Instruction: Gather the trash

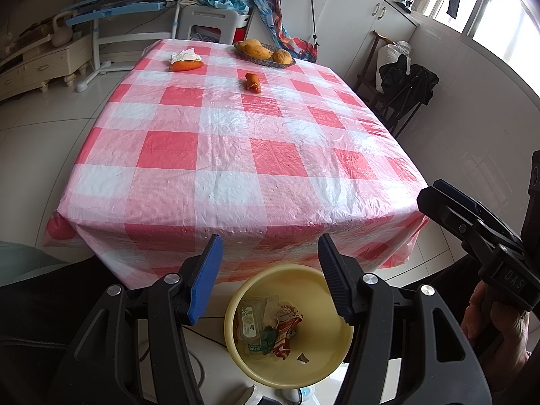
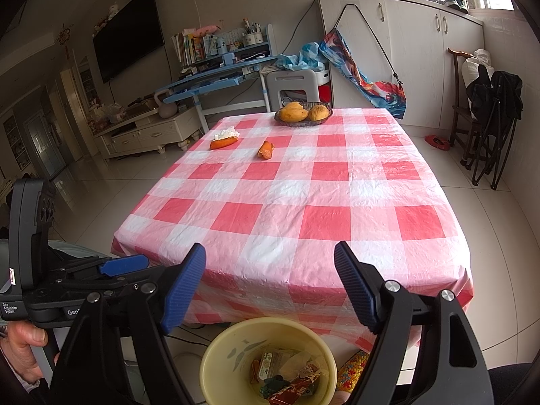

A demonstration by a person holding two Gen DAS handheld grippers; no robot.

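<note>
A yellow basin (image 1: 330,357) (image 2: 216,354) sits on the floor in front of the table and holds wrappers and a small bottle (image 1: 266,327) (image 2: 287,374). On the checked tablecloth (image 1: 236,141) (image 2: 290,195) at the far end lie an orange peel piece (image 1: 253,82) (image 2: 265,150) and a second orange piece with a crumpled white tissue on it (image 1: 186,60) (image 2: 224,139). My left gripper (image 1: 270,270) is open and empty above the basin. My right gripper (image 2: 270,280) is open and empty above the basin. Each gripper shows at the edge of the other's view.
A dish of mangoes (image 1: 264,52) (image 2: 303,112) stands at the table's far edge. A white stool (image 1: 209,25) and a blue desk (image 2: 216,81) are behind the table. A dark chair with black clothing (image 1: 405,84) (image 2: 489,108) stands at the right. White cabinets (image 2: 405,50) line the back wall.
</note>
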